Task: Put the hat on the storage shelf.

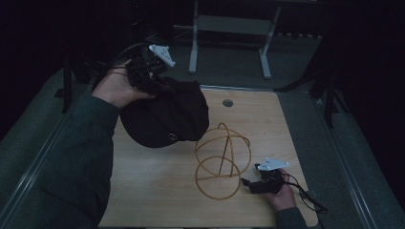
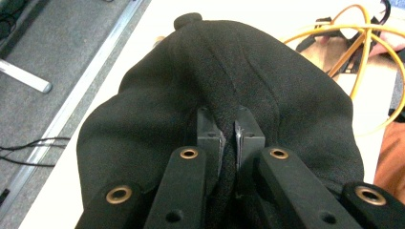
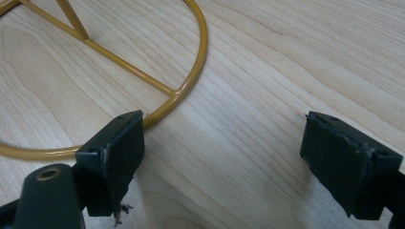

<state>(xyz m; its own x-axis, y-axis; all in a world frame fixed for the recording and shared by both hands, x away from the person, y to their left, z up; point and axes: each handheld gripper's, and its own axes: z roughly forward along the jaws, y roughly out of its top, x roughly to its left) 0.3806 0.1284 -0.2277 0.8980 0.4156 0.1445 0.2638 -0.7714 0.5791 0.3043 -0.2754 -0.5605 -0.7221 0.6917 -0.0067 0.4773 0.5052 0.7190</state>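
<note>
Black cap [image 1: 165,117], pinched at its edge by the closed jaws of the left gripper [image 1: 148,71], hangs above the tabletop's [image 1: 153,191] far-left corner, beside the wire stand [image 1: 222,160]; right gripper [image 1: 261,183] rests open near its base ring.

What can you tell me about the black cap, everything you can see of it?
The black cap is soft dark fabric with stitched seams, a button on the crown and a small metal eyelet. The left gripper has pinched a fold of it between shut jaws and holds it tilted above the table's far left corner. Nothing else visibly touches it; the yellow wire stand sits beside it.
</note>
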